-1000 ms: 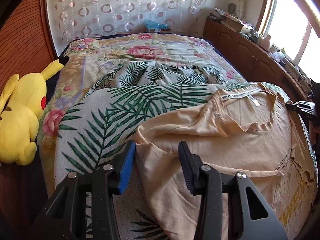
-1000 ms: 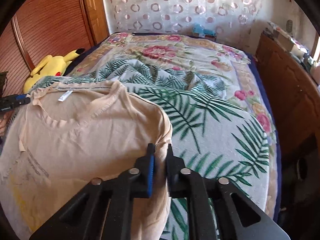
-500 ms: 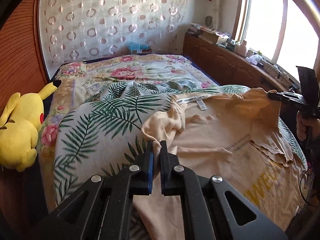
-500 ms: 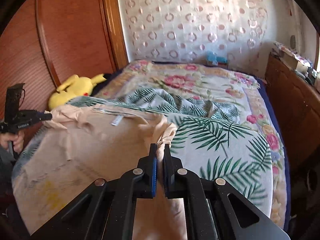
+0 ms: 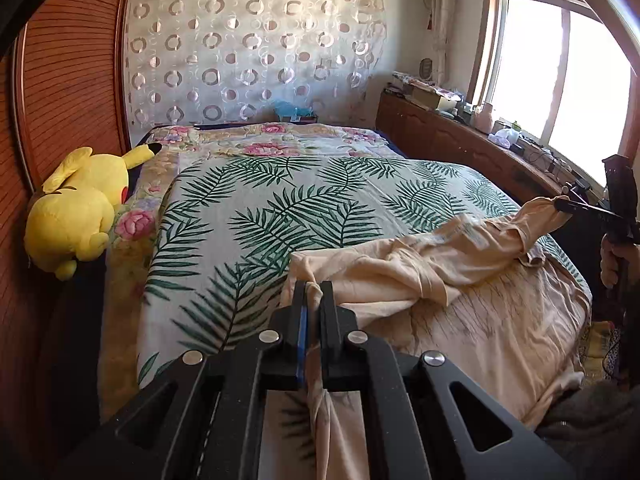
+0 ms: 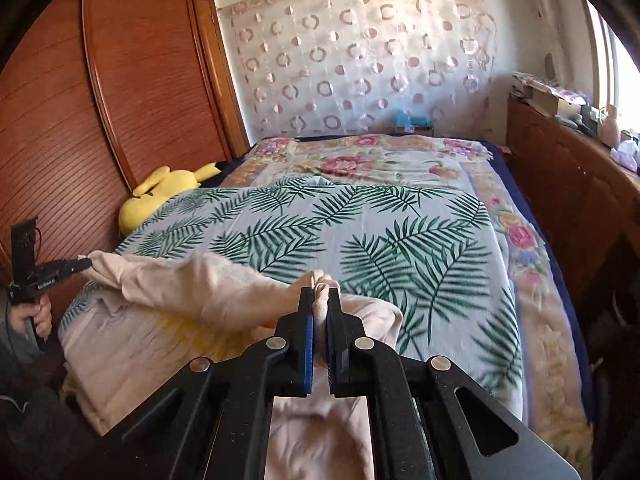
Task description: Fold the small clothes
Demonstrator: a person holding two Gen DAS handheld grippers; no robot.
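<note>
A peach T-shirt (image 5: 460, 296) lies stretched across the near end of the bed, over a palm-leaf sheet (image 5: 304, 208). My left gripper (image 5: 314, 288) is shut on one shoulder corner of the shirt. My right gripper (image 6: 320, 292) is shut on the other shoulder corner of the T-shirt (image 6: 192, 284). The collar edge hangs slack between them, lifted off the bed. Each gripper shows in the other's view: the right gripper (image 5: 560, 202) at far right, the left gripper (image 6: 86, 265) at far left. The shirt's lower part rests on the bed.
A yellow plush toy (image 5: 76, 216) lies at the bed's left edge against a wooden wardrobe (image 6: 120, 92). A floral blanket (image 5: 280, 140) covers the far bed. A wooden sideboard (image 5: 472, 148) with clutter runs along the right under the window.
The left gripper closed on the shirt's shoulder corner. Both grippers lifted and pulled back toward the bed's near end, and the shirt's upper edge now hangs between them.
</note>
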